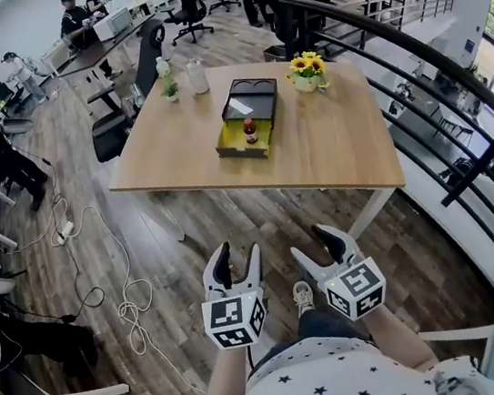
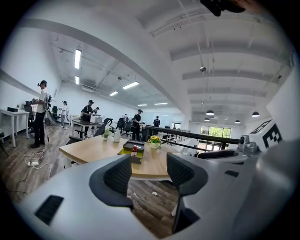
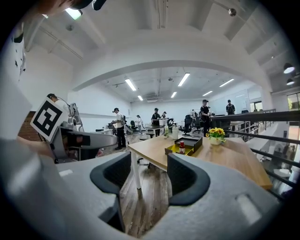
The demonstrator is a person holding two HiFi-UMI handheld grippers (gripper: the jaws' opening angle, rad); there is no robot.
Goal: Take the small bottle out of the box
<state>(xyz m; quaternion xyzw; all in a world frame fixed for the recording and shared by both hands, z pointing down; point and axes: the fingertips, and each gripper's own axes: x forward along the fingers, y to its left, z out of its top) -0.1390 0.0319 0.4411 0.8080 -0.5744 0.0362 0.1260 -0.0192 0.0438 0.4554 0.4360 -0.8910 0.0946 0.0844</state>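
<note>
Both grippers, left gripper (image 1: pixel 235 260) and right gripper (image 1: pixel 318 242), stand spread wide and empty, well short of the small bottle (image 1: pixel 250 131) in its box (image 1: pixel 260 100).

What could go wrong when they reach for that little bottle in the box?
The small bottle stands upright inside the box, so a jaw could tip it or catch the box wall. The box looks loose and might slide. The flower pot close by could get bumped by the right gripper.

Bright, even white light comes from ceiling strip lamps (image 3: pixel 130 85) above the surface (image 3: pixel 225 154), leaving only soft shadows under it. Both gripper views bulge fisheye-like, with black corners and slightly soft foregrounds.
</note>
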